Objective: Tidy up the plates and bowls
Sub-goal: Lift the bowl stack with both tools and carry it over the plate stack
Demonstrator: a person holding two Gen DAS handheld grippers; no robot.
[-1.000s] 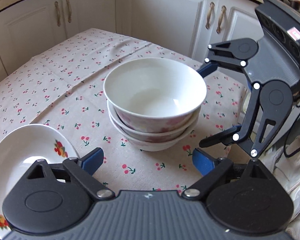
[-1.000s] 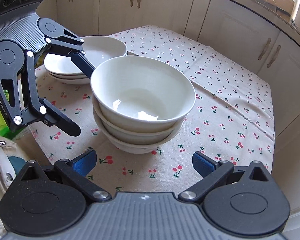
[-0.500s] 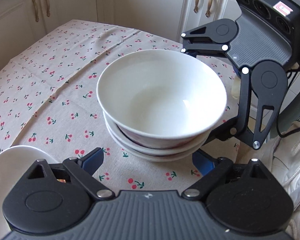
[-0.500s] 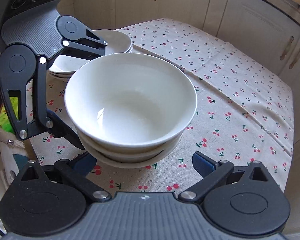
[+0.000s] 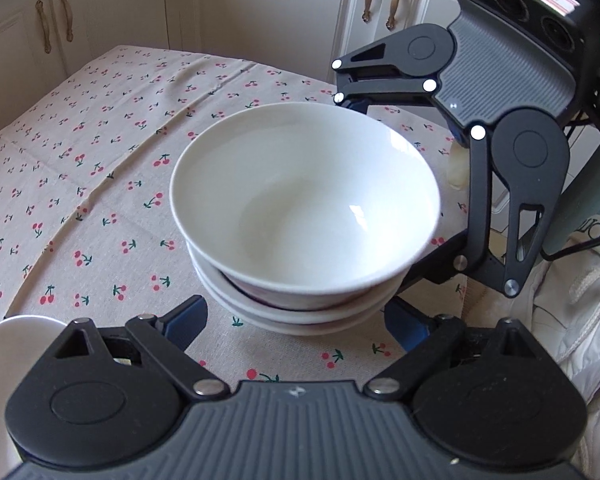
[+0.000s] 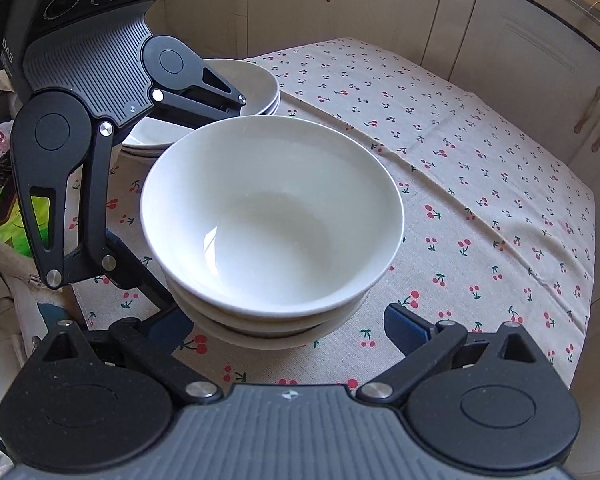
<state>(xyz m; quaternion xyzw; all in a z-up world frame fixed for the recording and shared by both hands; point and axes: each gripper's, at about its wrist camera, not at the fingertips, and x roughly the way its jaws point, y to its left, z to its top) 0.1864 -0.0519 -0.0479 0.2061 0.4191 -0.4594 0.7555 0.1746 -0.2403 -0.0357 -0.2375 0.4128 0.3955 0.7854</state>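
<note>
- Stack of three white ceramic bowls (image 5: 306, 216) stands nested and upright on a beige tablecloth printed with small red cherries (image 5: 80, 184).
- Left gripper (image 5: 296, 320), black with blue pads, has its jaws apart astride the near lower part of the bowl stack; whether the pads touch the bowls cannot be told.
- Right gripper (image 6: 288, 324), same build, likewise has its jaws spread, one blue pad at each side of the stack's base; contact cannot be confirmed.
- The two grippers face the stack from opposite sides.
- Stack of white shallow plates (image 6: 256, 88) sits on the cloth behind the bowls in the right wrist view, close to them.
- Cream cabinet doors with brass handles (image 5: 260, 12) stand beyond the table.
</note>
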